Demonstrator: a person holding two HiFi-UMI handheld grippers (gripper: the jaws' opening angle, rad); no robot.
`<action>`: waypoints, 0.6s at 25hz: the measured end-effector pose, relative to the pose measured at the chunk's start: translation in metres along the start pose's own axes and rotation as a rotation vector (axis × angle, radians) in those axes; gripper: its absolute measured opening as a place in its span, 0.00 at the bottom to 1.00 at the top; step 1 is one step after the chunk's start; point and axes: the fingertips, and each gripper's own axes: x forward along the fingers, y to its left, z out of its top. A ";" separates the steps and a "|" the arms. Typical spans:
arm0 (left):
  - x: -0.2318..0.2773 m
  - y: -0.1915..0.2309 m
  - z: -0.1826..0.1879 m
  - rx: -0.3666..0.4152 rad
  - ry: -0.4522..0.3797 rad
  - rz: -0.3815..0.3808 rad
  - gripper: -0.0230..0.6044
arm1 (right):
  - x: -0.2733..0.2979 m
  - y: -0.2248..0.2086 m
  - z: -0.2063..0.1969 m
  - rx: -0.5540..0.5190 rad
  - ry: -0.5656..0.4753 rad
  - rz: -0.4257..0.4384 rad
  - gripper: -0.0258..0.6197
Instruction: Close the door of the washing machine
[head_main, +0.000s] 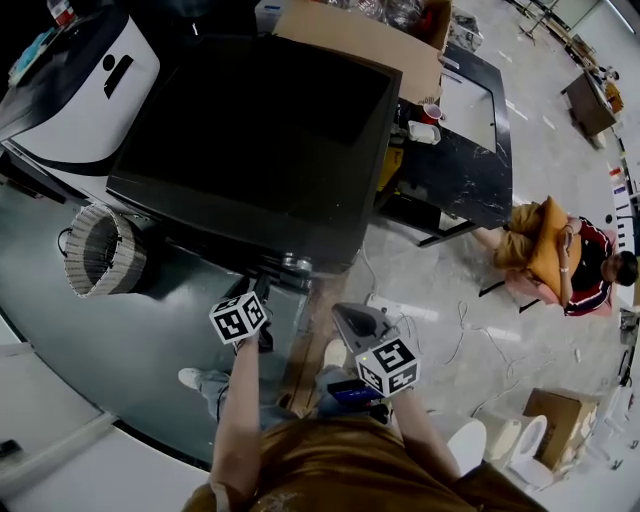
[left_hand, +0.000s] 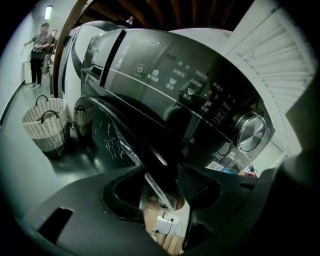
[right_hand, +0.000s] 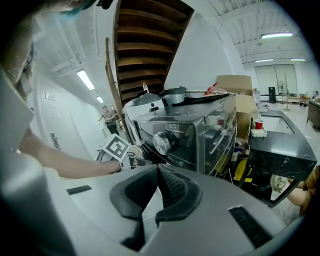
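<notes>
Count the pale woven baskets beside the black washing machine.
1: the pale woven basket stands on the floor left of the black washing machine in the head view; others may be hidden.

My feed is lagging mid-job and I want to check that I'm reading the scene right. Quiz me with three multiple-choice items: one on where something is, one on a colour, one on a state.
1. Where does the woven basket stand relative to the washing machine?
A. on top of it
B. on the floor beside it
C. inside it

2. What colour is the cup at the black table?
A. red
B. blue
C. green

3. How do the left gripper's jaws stand?
A. shut together
B. clamped on the basket
C. apart

Answers:
1 B: the head view shows it on the floor at the machine's left.
2 A: it shows red in both the head view and the right gripper view.
3 C: the left gripper view shows a clear gap between the jaws.
</notes>
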 end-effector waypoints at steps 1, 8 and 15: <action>0.002 -0.001 0.002 -0.003 0.007 0.011 0.39 | 0.000 -0.001 0.000 0.002 0.000 -0.002 0.06; 0.007 -0.002 0.003 -0.038 0.034 0.032 0.39 | 0.007 -0.008 0.002 0.028 -0.007 -0.006 0.06; 0.008 -0.003 0.006 -0.050 0.034 0.051 0.39 | 0.008 -0.003 0.005 0.033 -0.016 0.002 0.06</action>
